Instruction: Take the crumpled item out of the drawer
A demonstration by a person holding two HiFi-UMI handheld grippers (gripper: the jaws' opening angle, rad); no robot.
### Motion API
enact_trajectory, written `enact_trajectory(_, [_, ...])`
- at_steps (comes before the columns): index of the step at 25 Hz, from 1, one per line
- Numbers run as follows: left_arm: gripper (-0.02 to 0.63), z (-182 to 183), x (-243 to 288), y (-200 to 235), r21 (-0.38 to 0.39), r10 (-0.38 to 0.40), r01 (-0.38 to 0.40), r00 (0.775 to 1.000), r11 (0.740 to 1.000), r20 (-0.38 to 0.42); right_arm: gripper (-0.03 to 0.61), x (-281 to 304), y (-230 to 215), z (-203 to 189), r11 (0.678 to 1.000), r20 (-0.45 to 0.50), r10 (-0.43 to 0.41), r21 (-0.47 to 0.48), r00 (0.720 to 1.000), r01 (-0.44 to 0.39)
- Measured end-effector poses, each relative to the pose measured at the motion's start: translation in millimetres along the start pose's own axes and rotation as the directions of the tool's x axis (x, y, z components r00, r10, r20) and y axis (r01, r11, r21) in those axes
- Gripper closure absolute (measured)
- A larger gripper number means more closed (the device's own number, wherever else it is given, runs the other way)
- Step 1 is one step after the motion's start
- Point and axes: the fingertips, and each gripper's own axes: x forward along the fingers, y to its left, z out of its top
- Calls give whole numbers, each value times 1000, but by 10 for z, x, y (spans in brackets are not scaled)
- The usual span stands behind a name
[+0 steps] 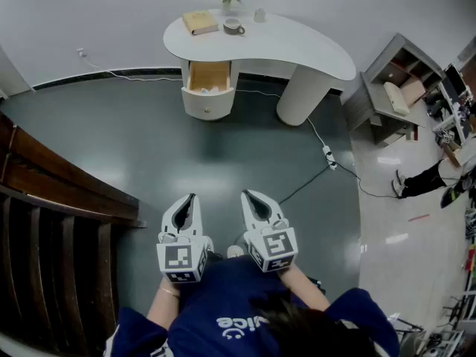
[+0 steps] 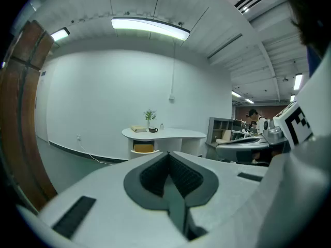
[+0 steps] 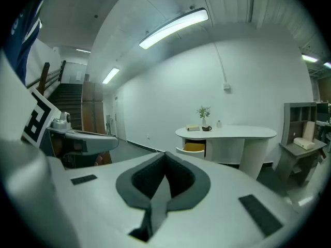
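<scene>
Both grippers are clenched and empty. The left gripper (image 1: pixel 190 199) and right gripper (image 1: pixel 247 195), held side by side above the dark floor (image 1: pixel 245 155), each have their 2 jaws pressed together, with nothing between them and touching nothing. Well ahead stands a white desk (image 1: pixel 297 47), its 1 drawer (image 1: pixel 207 104) open. The crumpled item (image 1: pixel 207 89), a pale lump too small to make out further, lies inside near the drawer's front. A book (image 1: pixel 199 22) and cup (image 1: pixel 233 27) sit on the desk.
</scene>
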Motion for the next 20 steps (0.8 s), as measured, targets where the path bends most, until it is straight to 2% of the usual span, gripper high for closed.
enact_trajectory(8, [609,114,207,179,5,-24,24,1000,1000,16,572,115,-74,-2,999,-22,-40,10,999,40])
enact_trajectory(12, [609,84,215,230,4,-61,61,998,998,15,571,143,-50,-39,997,-13,-62,54,998,63])
enact_trajectory(17, [609,64,189,324,-13,-140,140,990,990,24,571,224,36,-58,994,-10,-91,52,996,92])
enact_trajectory(20, [609,51,189,413,1,-143,143,990,990,13,571,251,87,-76,994,-17,-92,61,996,93])
